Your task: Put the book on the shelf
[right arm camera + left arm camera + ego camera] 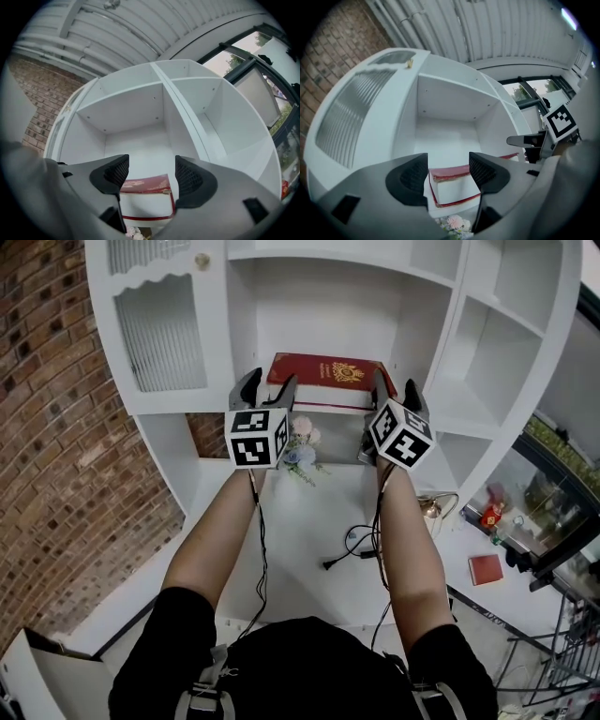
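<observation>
A thick red book [328, 371] with a gold emblem lies flat on the floor of the white shelf's [281, 306] middle compartment. My left gripper [269, 382] stands open at the book's front left corner. My right gripper [396, 388] stands open at its front right corner. In the left gripper view the book [450, 183] shows its white page edge just beyond and below the left gripper [448, 171], whose pads do not touch it. In the right gripper view the book [145, 194] lies likewise past the spread right gripper [146, 171].
A small bunch of flowers [302, 451] sits on the white counter [309, 521] below the shelf, beside black cables [352, 545]. A ribbed-glass cabinet door [159, 329] is at the left, with open side compartments [487, 343] at the right. A brick wall [56, 427] runs along the left.
</observation>
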Available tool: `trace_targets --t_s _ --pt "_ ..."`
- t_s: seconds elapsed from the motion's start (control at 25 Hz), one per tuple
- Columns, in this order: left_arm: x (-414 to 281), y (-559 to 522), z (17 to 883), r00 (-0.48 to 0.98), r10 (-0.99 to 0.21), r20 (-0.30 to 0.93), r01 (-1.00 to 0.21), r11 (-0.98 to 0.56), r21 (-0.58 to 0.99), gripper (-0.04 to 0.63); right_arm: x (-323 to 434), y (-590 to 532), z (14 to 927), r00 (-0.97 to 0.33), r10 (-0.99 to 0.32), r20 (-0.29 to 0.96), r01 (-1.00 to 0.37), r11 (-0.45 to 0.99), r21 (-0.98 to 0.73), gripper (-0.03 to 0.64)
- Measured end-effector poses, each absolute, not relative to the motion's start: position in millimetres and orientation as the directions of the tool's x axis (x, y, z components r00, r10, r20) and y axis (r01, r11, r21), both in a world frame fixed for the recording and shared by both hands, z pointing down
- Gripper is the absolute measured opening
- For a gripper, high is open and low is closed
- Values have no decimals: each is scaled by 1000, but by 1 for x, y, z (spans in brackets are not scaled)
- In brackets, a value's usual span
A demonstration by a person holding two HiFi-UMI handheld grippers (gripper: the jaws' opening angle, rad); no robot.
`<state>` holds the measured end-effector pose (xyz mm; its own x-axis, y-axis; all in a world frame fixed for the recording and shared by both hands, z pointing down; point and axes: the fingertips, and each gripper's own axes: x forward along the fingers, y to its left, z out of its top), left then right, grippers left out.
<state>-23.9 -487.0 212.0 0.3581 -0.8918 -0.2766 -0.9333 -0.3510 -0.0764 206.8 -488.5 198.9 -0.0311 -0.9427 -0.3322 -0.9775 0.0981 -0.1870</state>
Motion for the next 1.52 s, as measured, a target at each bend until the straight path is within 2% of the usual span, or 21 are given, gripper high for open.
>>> trace_targets --t_s 0.12,0.2,0.24,0.4,0.44,0.48,0.6,0.76,0.92,1.52 --pt "-25 -458 201 352 -873 -338 -936 -334 -112 271 200 -458 191 -73 -911 -407 -981 140 -136 316" --pt "-31 -440 203 344 -870 -353 -938 -333 -95 191 191 -437 193 -102 -895 -434 -986 148 -72 276" --pt "-34 -431 206 339 -871 -356 -940 -332 -83 171 188 -427 198 -112 -889 -443 -988 147 -45 269" --pt "-49 -402 241 319 -893 -317 -945 -324 -37 28 177 -394 238 -130 -898 -421 -989 145 -5 97" --pt "-53 -397 253 319 -900 -298 -945 -327 -24 14 174 -389 252 -132 -906 -402 -989 147 -7 34" --pt "-56 -392 266 321 -905 -279 -943 -331 -9 14 171 -385 267 -137 -915 -380 -988 152 -10 14" --pt "-63 -377 307 336 -915 -222 -936 -351 32 14 160 -376 314 -152 -942 -300 -985 170 -36 14" --pt "-74 -367 362 338 -935 -111 -940 -341 10 14 146 -366 364 -166 -966 -196 -981 182 -65 14" --pt "-84 -360 396 341 -940 -31 -938 -342 53 14 132 -356 389 -192 -971 -139 -976 203 -73 14" --pt "-86 -330 404 371 -929 -4 -928 -371 47 14 128 -321 397 -181 -977 -117 -980 190 -67 14"
